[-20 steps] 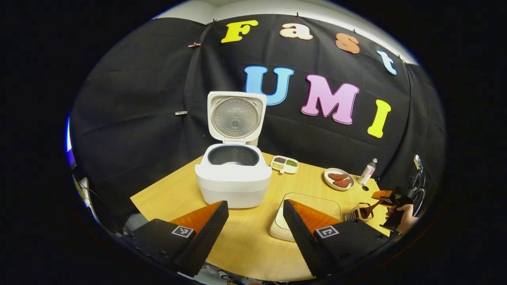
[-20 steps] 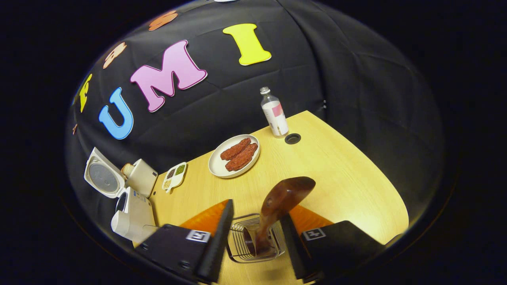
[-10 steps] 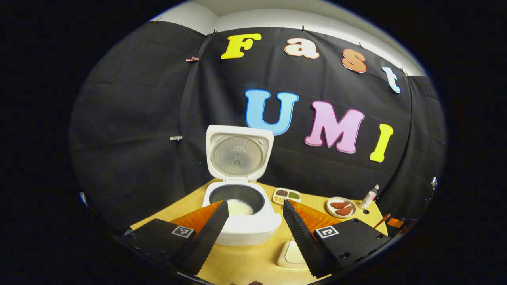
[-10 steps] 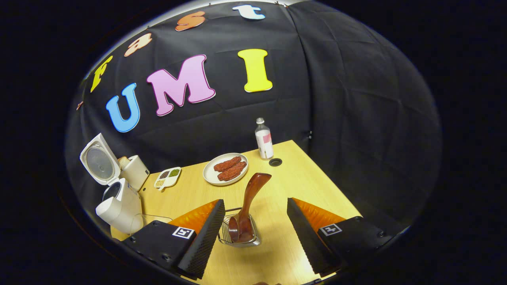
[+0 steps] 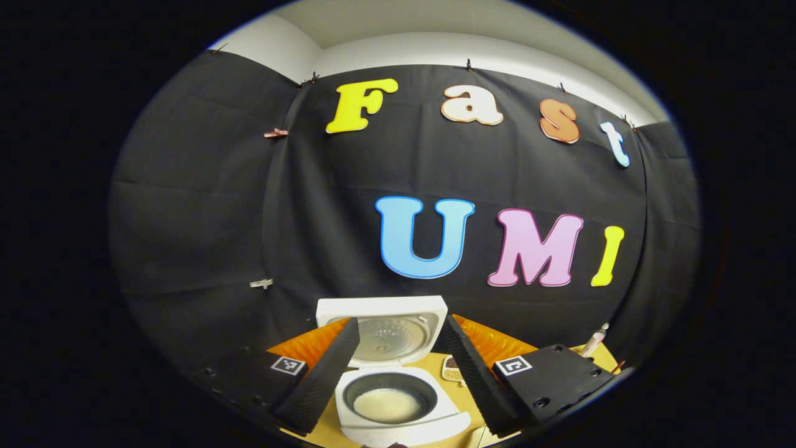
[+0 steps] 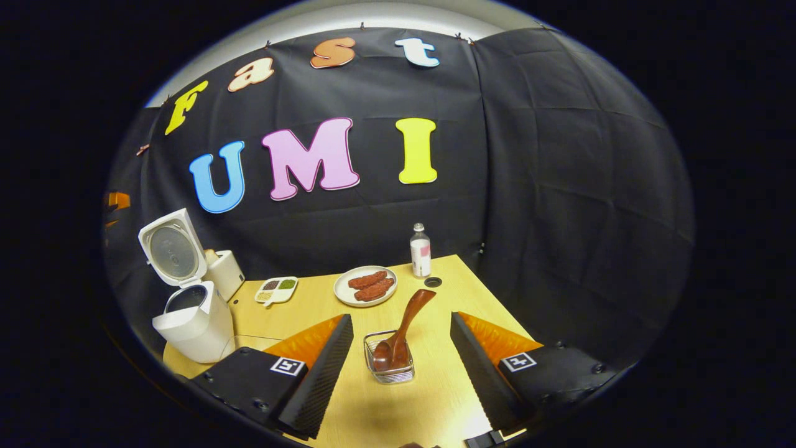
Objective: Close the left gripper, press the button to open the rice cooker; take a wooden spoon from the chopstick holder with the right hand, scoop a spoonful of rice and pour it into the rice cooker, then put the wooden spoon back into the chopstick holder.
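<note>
1. In the left gripper view, the left gripper is seen with its jaws spread wide and nothing held between them; it is raised above the white rice cooker.
2. The rice cooker's lid is seen standing upright, and a pale layer of rice is seen at the bottom of the dark inner pot.
3. A square black-and-white marker is carried on each finger block of the left gripper; no readable word is made out on them.
4. In the right gripper view, the right gripper is seen with its jaws wide apart, empty, above the near part of the worktop.
5. The chopstick holder, a small wire basket, is seen on the worktop between the right gripper's fingers, apart from both.
6. The wooden spoon is seen standing in the chopstick holder, bowl down, with its handle leaning to the far right.
7. The rice cooker is shown at the left of the worktop in the right gripper view, lid raised, with a cream-coloured container just behind it.
8. A divided dish of grains, a plate with reddish pieces and a bottle with a pink label are placed along the far side; the label's writing is too small to be read.
</note>
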`<state>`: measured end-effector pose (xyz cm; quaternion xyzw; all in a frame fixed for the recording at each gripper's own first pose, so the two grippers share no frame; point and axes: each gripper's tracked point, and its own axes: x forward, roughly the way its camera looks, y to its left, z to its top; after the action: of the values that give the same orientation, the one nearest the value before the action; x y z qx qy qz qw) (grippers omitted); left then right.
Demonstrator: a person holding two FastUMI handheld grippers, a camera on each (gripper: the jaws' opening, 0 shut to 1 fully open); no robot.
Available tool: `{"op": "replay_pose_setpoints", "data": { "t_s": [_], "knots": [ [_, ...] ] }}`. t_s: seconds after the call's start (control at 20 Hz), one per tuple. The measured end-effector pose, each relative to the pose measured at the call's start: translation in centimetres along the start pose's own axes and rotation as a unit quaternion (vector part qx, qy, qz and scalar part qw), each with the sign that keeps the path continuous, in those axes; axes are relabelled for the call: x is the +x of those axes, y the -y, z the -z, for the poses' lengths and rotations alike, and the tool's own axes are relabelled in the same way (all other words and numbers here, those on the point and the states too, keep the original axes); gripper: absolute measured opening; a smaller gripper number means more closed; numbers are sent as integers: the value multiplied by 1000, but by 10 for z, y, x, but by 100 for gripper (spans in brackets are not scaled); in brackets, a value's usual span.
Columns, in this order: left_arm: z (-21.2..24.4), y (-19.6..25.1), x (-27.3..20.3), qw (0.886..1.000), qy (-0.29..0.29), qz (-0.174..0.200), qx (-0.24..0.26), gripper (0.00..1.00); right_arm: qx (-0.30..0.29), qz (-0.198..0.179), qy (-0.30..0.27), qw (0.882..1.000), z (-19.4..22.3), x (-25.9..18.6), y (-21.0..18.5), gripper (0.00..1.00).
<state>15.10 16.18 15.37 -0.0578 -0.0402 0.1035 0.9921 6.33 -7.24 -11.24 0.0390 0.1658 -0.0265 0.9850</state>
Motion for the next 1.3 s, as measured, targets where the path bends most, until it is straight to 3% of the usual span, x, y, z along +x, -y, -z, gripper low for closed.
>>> {"op": "replay_pose_setpoints", "data": {
  "t_s": [0.15,0.35,0.7,0.95,1.3],
  "knots": [
    [-22,-13,47,999,1,10,-48,95,-16,-21,-14,1000,0,-14,-21,99],
    [-32,-36,109,1000,2,-6,-13,95,-25,-29,10,999,-23,-22,-38,98],
    [0,-55,197,998,-52,-23,-3,96,-17,-20,31,999,-40,-33,-39,99],
    [30,-57,218,992,-115,-47,22,95,17,-6,27,999,-36,-41,-32,99],
    [58,-48,198,982,-180,-52,16,98,16,-20,22,999,-27,-46,-34,98]
  ]
}}
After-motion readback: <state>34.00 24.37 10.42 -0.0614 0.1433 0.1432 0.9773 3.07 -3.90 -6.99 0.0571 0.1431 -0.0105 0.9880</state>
